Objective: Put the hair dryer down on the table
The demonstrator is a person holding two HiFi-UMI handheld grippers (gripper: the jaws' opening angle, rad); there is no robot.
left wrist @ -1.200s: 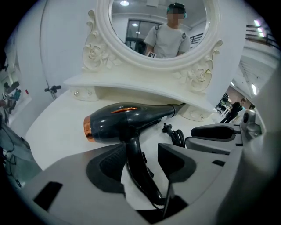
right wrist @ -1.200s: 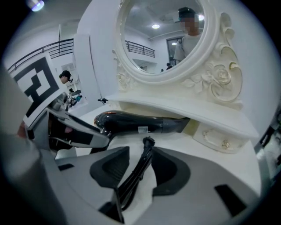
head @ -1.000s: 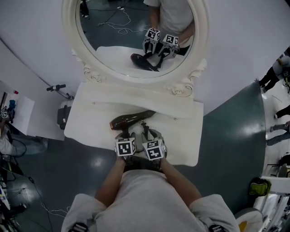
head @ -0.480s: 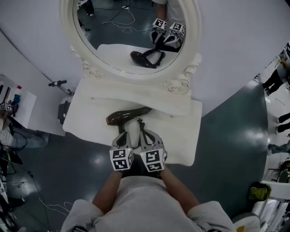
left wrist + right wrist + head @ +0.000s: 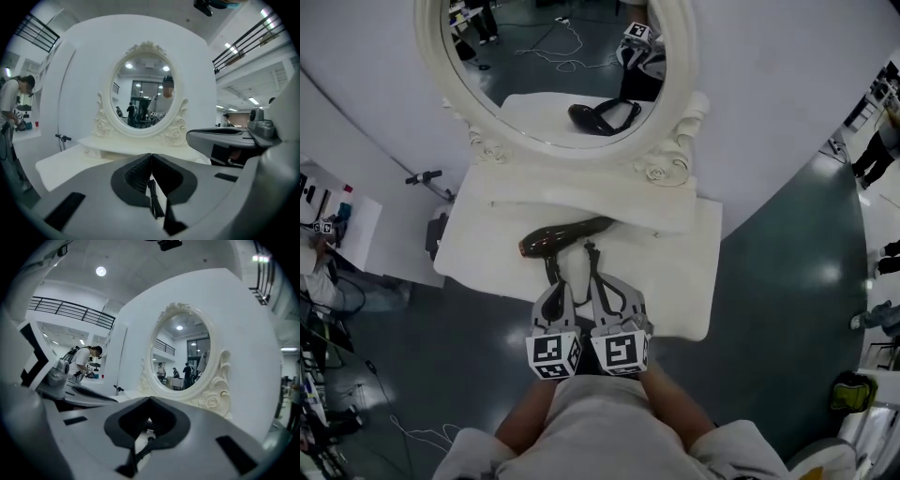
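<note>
Now the white table (image 5: 675, 272) stands against the wall, and the oval mirror (image 5: 534, 80) rises at its back edge. On the table, near the middle and just in front of the mirror's base, the dark hair dryer (image 5: 567, 234) lies on its side, free of both grippers. Its reflection shows in the mirror. Nearer to the person, the left gripper (image 5: 551, 281) and the right gripper (image 5: 594, 277) hover side by side over the front part of the table. Both have their fingers pressed together, with nothing pinched between them. A black cord (image 5: 153, 197) shows below the left gripper's fingers.
</note>
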